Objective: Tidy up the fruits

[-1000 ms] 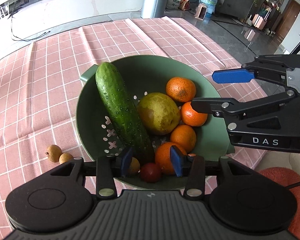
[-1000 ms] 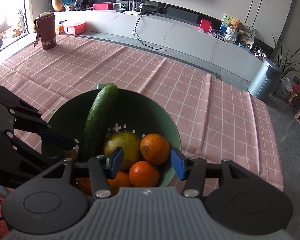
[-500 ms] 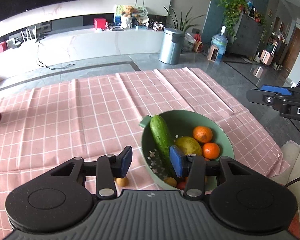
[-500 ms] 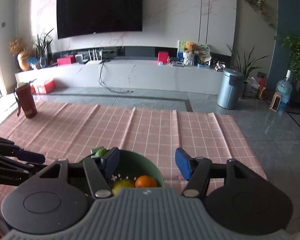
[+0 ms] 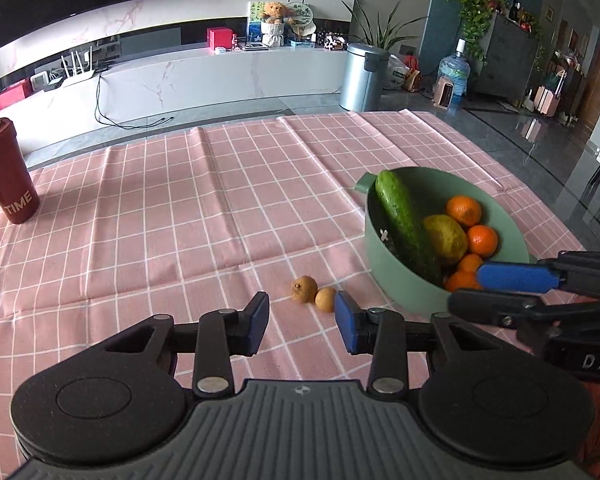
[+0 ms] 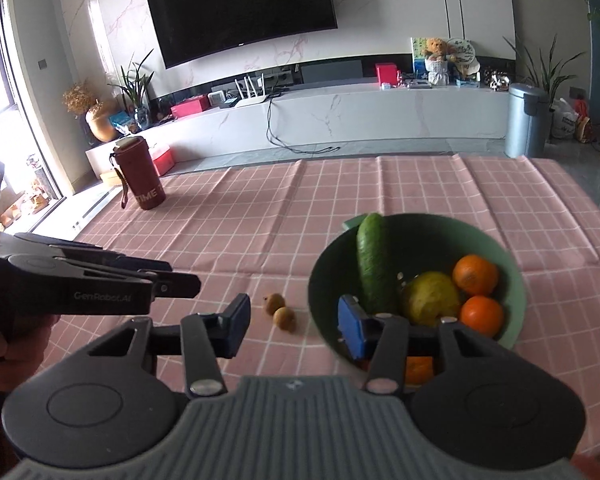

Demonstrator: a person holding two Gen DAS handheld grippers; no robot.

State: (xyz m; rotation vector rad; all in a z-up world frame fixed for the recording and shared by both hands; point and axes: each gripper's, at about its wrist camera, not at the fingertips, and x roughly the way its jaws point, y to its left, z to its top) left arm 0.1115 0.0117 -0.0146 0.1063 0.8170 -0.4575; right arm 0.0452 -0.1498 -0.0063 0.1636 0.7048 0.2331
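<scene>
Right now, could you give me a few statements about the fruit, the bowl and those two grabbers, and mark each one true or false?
1. The cucumber lies in the green bowl. True.
2. The two small brown fruits lie inside the bowl. False: they lie on the pink cloth beside it.
3. The left gripper holds an orange. False: nothing is between its jaws, which have just been closing.
4. Oranges sit in the bowl next to a yellow-green fruit. True.
5. The red cup lies on its side. False: it stands upright on the cloth.
6. The right gripper holds nothing. True; its jaws have just been closing too.
</scene>
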